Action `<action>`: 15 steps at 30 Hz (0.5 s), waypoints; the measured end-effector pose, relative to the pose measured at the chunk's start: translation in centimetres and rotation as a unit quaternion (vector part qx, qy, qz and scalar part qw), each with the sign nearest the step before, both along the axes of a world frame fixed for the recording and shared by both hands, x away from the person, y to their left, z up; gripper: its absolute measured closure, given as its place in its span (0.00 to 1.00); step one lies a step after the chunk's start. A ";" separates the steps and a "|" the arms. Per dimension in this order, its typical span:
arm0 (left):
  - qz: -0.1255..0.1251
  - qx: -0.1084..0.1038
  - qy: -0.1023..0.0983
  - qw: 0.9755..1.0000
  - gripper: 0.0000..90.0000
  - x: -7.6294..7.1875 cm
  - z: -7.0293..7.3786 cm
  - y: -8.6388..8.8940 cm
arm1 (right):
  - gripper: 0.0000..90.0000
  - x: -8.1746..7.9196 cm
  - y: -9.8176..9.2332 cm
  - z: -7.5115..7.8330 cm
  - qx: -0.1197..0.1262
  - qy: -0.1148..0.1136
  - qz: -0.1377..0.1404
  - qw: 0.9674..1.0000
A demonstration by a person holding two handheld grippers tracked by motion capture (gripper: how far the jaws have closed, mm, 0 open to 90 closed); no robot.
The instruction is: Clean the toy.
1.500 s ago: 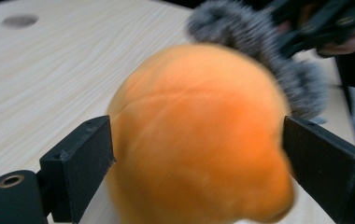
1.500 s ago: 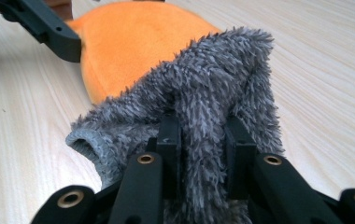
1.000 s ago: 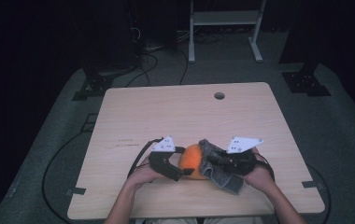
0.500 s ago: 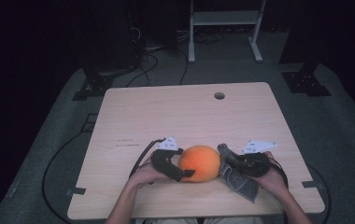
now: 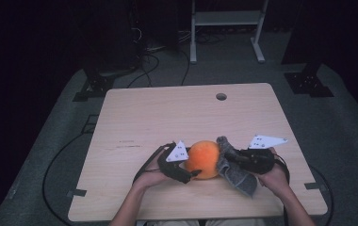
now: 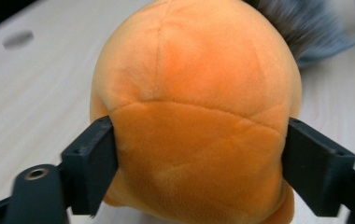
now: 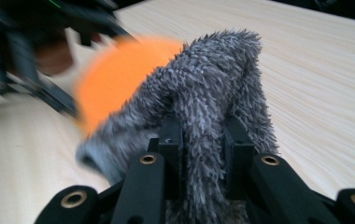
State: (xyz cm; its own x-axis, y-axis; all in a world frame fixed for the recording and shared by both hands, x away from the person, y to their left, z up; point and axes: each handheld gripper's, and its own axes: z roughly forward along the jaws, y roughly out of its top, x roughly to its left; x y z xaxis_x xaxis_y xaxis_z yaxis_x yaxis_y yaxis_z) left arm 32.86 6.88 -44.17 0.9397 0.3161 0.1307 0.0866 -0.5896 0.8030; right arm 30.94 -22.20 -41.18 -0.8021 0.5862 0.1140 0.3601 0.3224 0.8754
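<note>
An orange plush ball [image 5: 204, 157] rests on the wooden table [image 5: 167, 113] near its front edge. My left gripper [image 5: 192, 170] reaches it from the left. In the left gripper view its jaws have just been closing, and both pads [image 6: 94, 158] press into the ball's [image 6: 194, 107] sides. My right gripper [image 5: 229, 155] is to the right of the ball, shut on a fold of a grey shaggy cloth [image 5: 238, 176]. In the right gripper view the cloth [image 7: 222, 70] stands up between the jaws of the gripper [image 7: 203, 135], with the ball [image 7: 115, 74] blurred behind it.
A round hole [image 5: 221, 96] sits near the table's far edge. Beyond the table stand a white metal frame [image 5: 224, 19] and dark stands on the grey floor. Cables [image 5: 54, 160] loop off the table's left side.
The right gripper has pulled the grey cloth to the right, off the ball, so more of the ball shows. The left jaws have closed onto the ball.
</note>
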 end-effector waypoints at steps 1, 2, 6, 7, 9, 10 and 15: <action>-0.002 -0.005 -0.004 1.000 0.15 -0.1 -0.1 0.0 | 0.81 -0.2 0.6 0.1 -0.003 -0.005 0.010 1.000; 0.000 -0.005 -0.001 1.000 0.15 0.0 0.0 0.0 | 0.81 -0.3 1.1 0.1 -0.013 -0.010 0.014 1.000; 0.005 -0.016 0.009 1.000 0.14 0.1 -0.2 0.4 | 0.81 0.3 1.0 -1.0 -0.019 -0.001 0.003 1.000; 0.006 -0.016 0.009 1.000 0.14 0.1 -0.2 0.4 | 0.81 0.4 0.7 -1.3 -0.025 0.004 -0.005 1.000; 0.005 -0.017 0.007 1.000 0.14 0.1 -0.1 0.3 | 0.81 0.6 -0.1 -2.1 -0.039 0.015 -0.021 0.999; 0.006 -0.018 0.008 1.000 0.14 0.1 -0.1 0.3 | 0.81 0.7 -0.6 -2.5 -0.047 0.025 -0.027 0.998; 0.007 -0.016 0.007 1.000 0.14 0.0 0.2 0.1 | 0.81 0.3 -1.2 -1.9 -0.049 0.021 -0.033 0.998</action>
